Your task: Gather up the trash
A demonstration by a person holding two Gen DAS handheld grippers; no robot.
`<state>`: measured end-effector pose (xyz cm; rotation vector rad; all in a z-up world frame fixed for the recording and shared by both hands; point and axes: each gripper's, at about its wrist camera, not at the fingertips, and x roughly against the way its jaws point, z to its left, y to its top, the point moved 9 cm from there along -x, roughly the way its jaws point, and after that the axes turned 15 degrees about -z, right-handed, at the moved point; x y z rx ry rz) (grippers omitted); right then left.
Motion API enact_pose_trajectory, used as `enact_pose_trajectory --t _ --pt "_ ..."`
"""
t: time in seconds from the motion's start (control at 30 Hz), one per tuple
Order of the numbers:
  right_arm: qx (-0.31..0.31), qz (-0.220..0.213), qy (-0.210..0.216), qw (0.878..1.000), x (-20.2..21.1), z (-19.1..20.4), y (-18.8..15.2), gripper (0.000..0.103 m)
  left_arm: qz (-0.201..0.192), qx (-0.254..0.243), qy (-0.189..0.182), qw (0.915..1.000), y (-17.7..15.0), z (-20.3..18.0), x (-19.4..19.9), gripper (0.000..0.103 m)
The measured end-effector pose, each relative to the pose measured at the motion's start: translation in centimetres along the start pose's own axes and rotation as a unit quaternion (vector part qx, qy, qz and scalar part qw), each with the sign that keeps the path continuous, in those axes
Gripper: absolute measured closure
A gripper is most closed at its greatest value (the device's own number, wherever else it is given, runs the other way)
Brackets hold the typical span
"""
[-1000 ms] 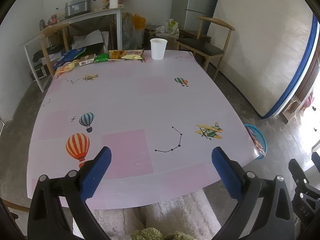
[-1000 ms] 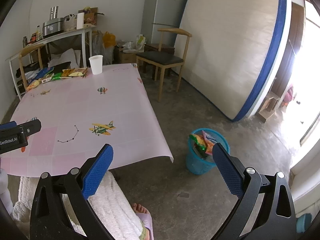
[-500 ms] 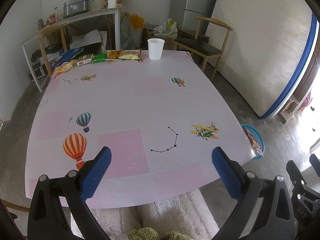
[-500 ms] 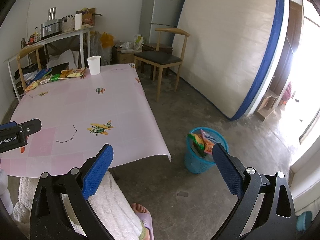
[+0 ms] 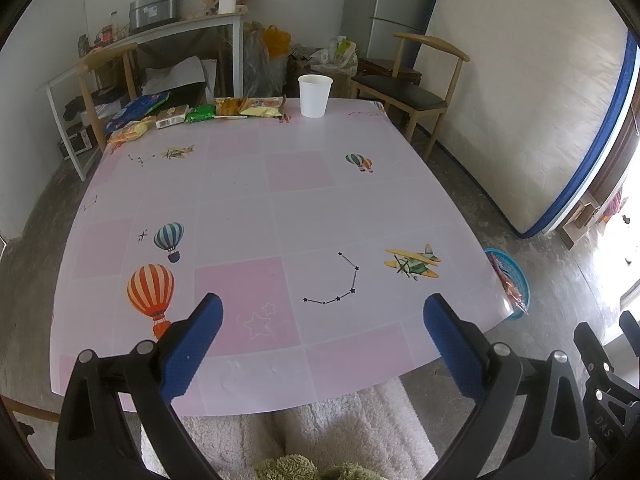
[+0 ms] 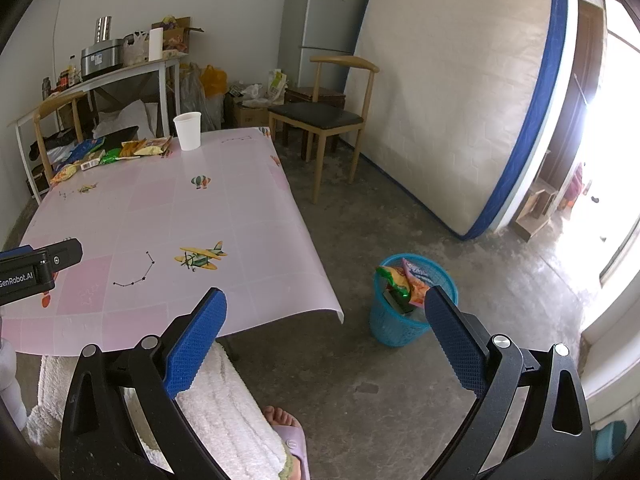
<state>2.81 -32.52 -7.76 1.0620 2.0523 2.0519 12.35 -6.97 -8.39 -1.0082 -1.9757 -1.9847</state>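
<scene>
Pink table (image 5: 280, 208) holds 1 cup (image 5: 315, 95); 1 blue bin (image 6: 412, 300) beside; left tongs (image 5: 322, 314) and right tongs (image 6: 326, 308) spread, empty.

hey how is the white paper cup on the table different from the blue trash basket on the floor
The paper cup is plain white with solid walls; the trash basket is blue mesh. The cup stands at the far end of the table, next to the row of snack wrappers; the basket sits on the floor off the table's near corner. The basket holds crumpled wrappers; whether the cup holds anything cannot be seen. Both stand upright with open tops.
</scene>
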Motion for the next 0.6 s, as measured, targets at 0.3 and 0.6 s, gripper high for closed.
enact_pose_trajectory --t 0.3,0.6 --pt "0.0 0.0 0.0 1.0 0.06 0.08 -0.06 0.008 0.0 0.0 0.001 1.0 0.03 0.08 -0.02 0.005" --pt "-0.001 -0.004 0.0 1.0 0.24 0.61 0.14 0.008 0.002 0.008 0.006 0.9999 0.03 0.6 -0.04 0.005"
